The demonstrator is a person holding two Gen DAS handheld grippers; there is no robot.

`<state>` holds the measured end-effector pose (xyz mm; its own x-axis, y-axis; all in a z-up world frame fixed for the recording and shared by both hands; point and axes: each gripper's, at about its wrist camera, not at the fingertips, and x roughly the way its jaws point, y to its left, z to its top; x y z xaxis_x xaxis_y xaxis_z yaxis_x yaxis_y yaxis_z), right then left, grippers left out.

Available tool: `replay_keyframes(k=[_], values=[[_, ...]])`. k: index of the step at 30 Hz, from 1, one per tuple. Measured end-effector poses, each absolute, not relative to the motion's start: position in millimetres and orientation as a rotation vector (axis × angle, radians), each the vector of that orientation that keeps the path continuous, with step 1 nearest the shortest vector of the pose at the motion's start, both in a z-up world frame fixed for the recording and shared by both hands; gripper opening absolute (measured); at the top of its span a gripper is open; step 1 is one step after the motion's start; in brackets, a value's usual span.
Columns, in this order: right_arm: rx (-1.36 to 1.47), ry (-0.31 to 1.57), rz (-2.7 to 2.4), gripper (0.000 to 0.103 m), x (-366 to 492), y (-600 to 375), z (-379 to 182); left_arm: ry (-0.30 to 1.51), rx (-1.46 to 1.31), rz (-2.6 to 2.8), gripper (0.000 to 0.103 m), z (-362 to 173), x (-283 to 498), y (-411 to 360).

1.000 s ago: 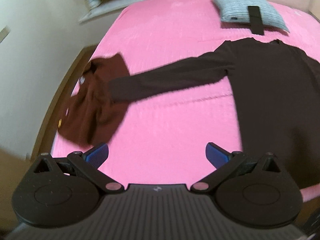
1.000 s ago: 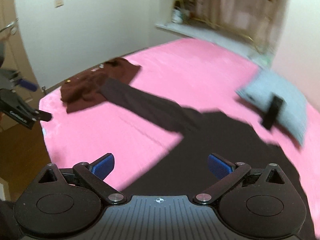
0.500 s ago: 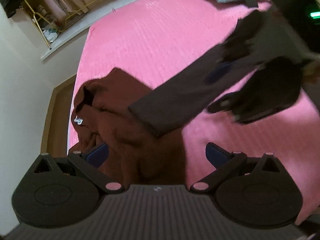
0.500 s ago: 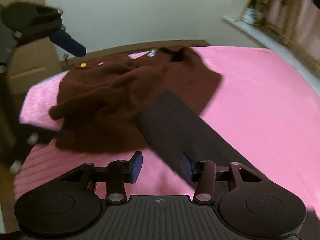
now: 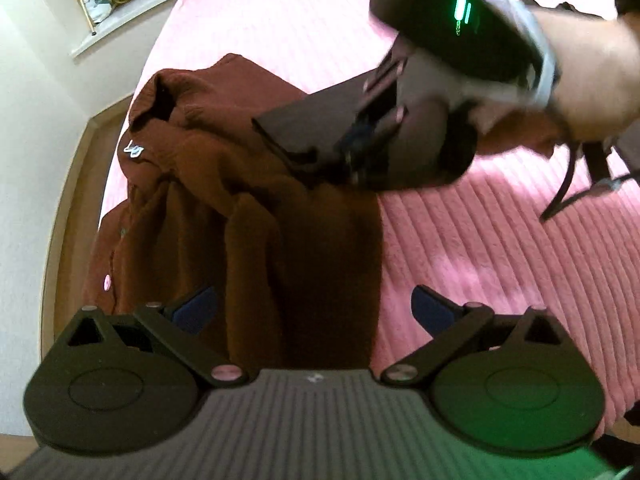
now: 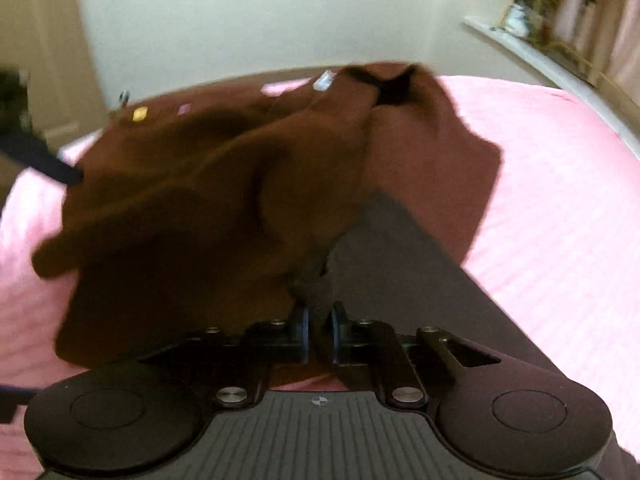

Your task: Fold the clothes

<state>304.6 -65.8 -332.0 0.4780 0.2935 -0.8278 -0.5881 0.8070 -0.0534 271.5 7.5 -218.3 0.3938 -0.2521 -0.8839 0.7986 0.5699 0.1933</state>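
Since a second ago, both grippers have been brought down over the brown garment [image 5: 224, 184] on the pink bed [image 5: 500, 248]. The dark sleeve [image 6: 400, 264] is being pinched by the closing right gripper [image 6: 319, 332]; the left gripper [image 5: 316, 308] is being held wide open, empty.

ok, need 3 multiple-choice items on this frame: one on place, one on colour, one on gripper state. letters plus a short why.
1. Where does the dark sleeve end?
A. on the crumpled brown garment
B. on the pillow
C. on the floor

2. What colour is the bedspread?
A. white
B. pink
C. blue

3. How do the two grippers stand?
A. both wide open
B. left pinching cloth, right open
C. left gripper open over the brown garment, right gripper closing with dark cloth between its pads

Answers:
1 A: the sleeve's cuff overlaps the brown heap in both views.
2 B: ribbed pink cover all around the clothes.
3 C: left fingers stand far apart; right pads are nearly together with fabric pinched between them.
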Motion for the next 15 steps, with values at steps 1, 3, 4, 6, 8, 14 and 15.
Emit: replay_keyframes(k=[1,3,4,6,8,14,15], values=[[-0.316,0.922,0.535,0.009,304.7,-73.1,-322.4,0.939,0.690,-0.745,0.102,-216.8,270.0,5.8],[-0.237,0.906,0.495,0.008,305.0,-90.6,-302.0,0.931,0.709,-0.767,0.102,-212.2,266.2,-1.8],[-0.186,0.885,0.463,0.008,304.1,-105.4,-288.3,0.925,0.718,-0.779,0.102,-209.4,264.3,-6.5],[-0.084,0.841,0.398,0.008,302.0,-135.7,-260.3,0.901,0.729,-0.809,0.102,-201.2,260.6,-21.0],[-0.015,0.769,0.320,0.008,297.4,-174.2,-229.9,0.886,0.733,-0.850,0.102,-192.3,255.3,-40.2],[0.194,0.447,-0.056,0.008,214.4,-362.1,-118.8,0.777,0.781,-0.959,0.102,-161.3,216.2,-124.1],[0.240,0.413,-0.151,0.008,188.1,-399.7,-113.5,0.764,0.784,-0.975,0.102,-156.6,204.9,-140.2]])
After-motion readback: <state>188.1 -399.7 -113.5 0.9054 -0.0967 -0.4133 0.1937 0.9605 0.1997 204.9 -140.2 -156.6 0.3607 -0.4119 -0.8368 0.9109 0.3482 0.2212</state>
